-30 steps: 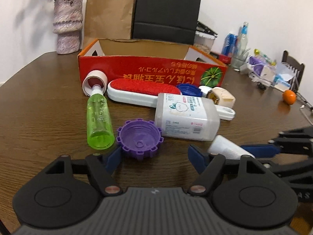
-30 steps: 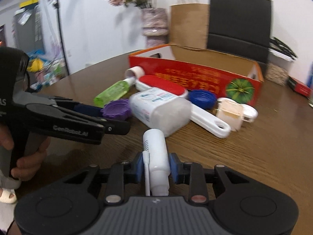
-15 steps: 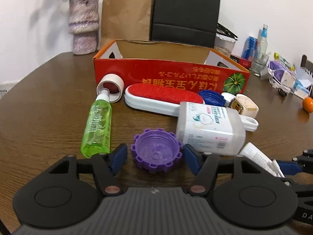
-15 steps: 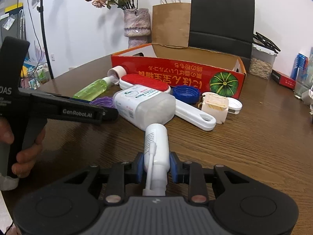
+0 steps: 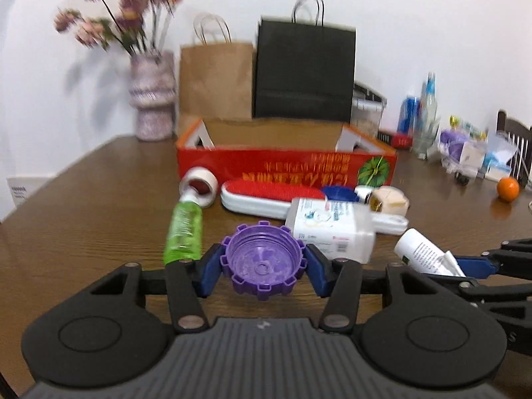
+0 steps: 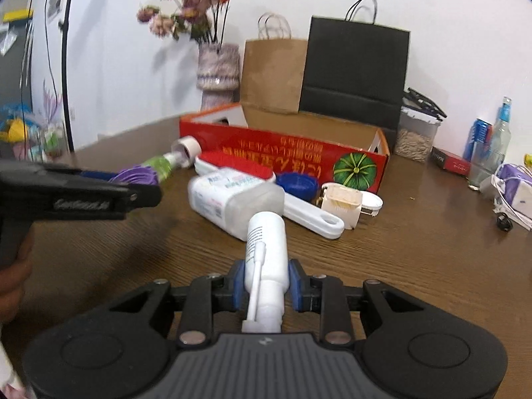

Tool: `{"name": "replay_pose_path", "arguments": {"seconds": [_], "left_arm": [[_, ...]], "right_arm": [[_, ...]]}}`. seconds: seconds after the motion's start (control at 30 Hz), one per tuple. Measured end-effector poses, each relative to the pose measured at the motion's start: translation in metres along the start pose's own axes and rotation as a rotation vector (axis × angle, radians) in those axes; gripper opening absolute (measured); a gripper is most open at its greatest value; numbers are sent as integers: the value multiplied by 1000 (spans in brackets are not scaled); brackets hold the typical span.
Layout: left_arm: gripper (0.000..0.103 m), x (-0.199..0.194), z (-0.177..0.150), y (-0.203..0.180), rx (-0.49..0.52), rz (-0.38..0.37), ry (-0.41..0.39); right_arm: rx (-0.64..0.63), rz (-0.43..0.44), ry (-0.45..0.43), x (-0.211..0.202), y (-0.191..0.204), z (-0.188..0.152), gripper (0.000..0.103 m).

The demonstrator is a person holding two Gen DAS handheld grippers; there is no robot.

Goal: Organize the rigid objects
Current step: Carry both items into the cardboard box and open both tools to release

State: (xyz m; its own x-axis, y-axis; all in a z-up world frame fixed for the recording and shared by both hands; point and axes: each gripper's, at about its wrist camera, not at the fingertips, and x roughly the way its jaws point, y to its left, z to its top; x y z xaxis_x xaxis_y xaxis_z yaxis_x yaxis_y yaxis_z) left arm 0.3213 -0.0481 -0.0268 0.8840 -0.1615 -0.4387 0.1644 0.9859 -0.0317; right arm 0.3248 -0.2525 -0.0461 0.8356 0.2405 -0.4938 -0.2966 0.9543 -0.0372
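Observation:
A purple ridged cap [image 5: 262, 259] sits between the blue pads of my left gripper [image 5: 263, 266]. The jaws are closing and both pads touch its rim; it looks raised off the table. My right gripper [image 6: 266, 282] is shut on a white pump bottle [image 6: 266, 242] that points forward, also in the left wrist view as the white bottle [image 5: 422, 252]. Ahead stands the open red cardboard box [image 5: 286, 163]. In front of it lie a green bottle [image 5: 184, 229], a red-and-white brush [image 5: 266, 196], a clear white-labelled container [image 5: 329, 226] and a blue cap [image 5: 339, 193].
A tape roll [image 5: 199, 183] and a small beige box [image 5: 389, 201] lie by the red box. Behind stand a flower vase [image 5: 151, 99], a brown bag [image 5: 216, 79] and a black bag [image 5: 304, 73]. Bottles, clutter and an orange [image 5: 507, 189] fill the right side.
My left gripper came up to the purple cap, closed around it and rose with it. My right gripper kept hold of the white bottle and rose a little, tilting its view upward.

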Motion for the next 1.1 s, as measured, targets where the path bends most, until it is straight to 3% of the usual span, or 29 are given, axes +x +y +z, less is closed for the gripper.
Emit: {"name": "replay_pose_path", "arguments": {"seconds": [0.27,0.57,0.83,1.1], "left_arm": [[54,-118,-14,-9,17,86,-223],[54,-211,-48,-14,-14,86,-278],[54,-251,-58,-13,-23,51,-313],[54,-245,-59,-9,-29,61,-308]], "right_arm": [[71,-11,-181,-85,34,-11,27],[136,-61,-301,-181,66,-45,27],[111,-82,-361,-225,86,-57,27],[119,-80,-343,-215,87,-57,27]]}}
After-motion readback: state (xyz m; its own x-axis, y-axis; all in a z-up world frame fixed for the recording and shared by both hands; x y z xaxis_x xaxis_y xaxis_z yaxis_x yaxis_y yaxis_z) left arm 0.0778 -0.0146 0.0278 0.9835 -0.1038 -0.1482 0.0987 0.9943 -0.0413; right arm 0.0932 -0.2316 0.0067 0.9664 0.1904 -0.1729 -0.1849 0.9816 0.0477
